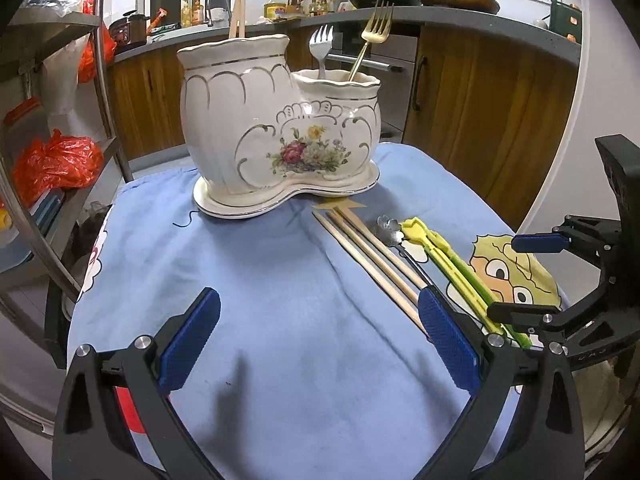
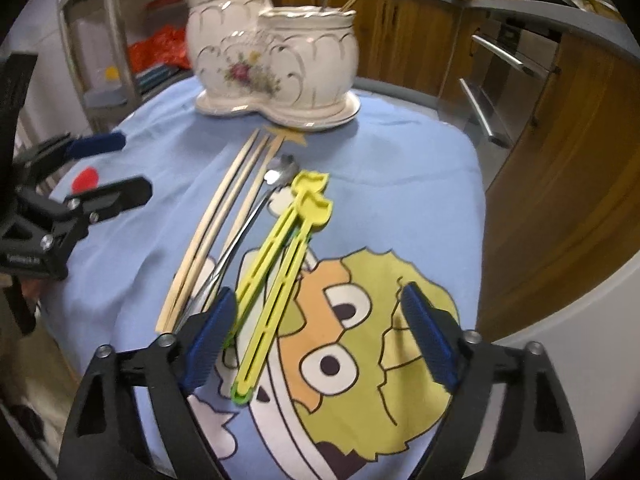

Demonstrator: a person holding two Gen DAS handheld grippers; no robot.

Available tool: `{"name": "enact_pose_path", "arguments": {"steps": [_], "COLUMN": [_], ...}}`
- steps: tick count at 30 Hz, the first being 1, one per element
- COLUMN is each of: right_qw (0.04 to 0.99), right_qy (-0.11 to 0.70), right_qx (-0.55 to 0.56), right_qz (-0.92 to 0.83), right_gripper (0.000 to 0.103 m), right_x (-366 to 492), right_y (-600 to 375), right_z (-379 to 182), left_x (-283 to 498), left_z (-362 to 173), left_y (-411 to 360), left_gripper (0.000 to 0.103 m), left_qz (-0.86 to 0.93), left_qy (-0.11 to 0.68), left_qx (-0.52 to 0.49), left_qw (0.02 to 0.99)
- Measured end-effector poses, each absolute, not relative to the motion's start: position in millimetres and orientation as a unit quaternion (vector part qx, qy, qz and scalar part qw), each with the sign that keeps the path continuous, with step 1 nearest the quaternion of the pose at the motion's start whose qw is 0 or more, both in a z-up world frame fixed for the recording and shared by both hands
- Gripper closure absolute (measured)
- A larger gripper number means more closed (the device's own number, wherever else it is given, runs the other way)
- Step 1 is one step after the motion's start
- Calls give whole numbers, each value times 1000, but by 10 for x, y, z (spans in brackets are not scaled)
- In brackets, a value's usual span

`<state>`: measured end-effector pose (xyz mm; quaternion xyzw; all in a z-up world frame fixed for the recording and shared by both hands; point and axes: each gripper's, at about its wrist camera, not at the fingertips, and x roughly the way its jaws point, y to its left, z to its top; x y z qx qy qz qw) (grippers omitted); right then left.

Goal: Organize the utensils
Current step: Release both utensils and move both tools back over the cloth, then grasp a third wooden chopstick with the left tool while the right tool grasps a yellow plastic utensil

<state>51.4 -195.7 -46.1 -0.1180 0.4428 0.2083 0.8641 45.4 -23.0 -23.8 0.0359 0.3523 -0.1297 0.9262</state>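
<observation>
A white floral ceramic utensil holder (image 1: 280, 128) (image 2: 272, 52) with two compartments stands at the far side of the blue cloth. A silver fork (image 1: 321, 46) and a gold fork (image 1: 376, 24) stand in its lower compartment; wooden sticks (image 1: 239, 16) rise from the taller one. On the cloth lie wooden chopsticks (image 1: 372, 256) (image 2: 216, 224), a silver spoon (image 1: 390, 229) (image 2: 276, 174) and yellow plastic tongs (image 1: 444, 256) (image 2: 280, 248). My left gripper (image 1: 320, 344) is open and empty above bare cloth, left of the chopsticks. My right gripper (image 2: 320, 344) is open, with the tongs' near end between its fingers.
The table is covered by a blue cartoon-print cloth (image 1: 280, 300) (image 2: 400, 200). A metal shelf with red bags (image 1: 60, 164) stands to the left. Wooden kitchen cabinets (image 1: 480, 112) and a counter with pans are behind and to the right.
</observation>
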Motion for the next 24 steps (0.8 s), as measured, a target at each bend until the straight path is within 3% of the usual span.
{"name": "enact_pose_path", "arguments": {"steps": [6,13,17,22,24], "right_qw": [859,855,860,866,870], "right_qy": [450,459,458,453,446], "right_qx": [-119,-115,-105,-82,-85], "right_qz": [211,214,200,196,194], "right_gripper": [39,43,57,65,79], "right_x": [496,556,696,829,829], "right_y": [-2003,-1943,-1905,-1911,-1913], "right_z": [-453,-516,-507,-523,-527], "left_x": [454,459,508,634,683], "left_z": [-248,-265,-271,-292,-318], "left_y": [-233,-256,-282,-388,-435], "left_gripper": [6,6,6,6,10], "left_qz": [-131,-133,-132,-108,-101], "left_qy": [353,357,365,389,400], "left_qx": [37,39,31,18,10], "left_qw": [926,924,921,915,911]}}
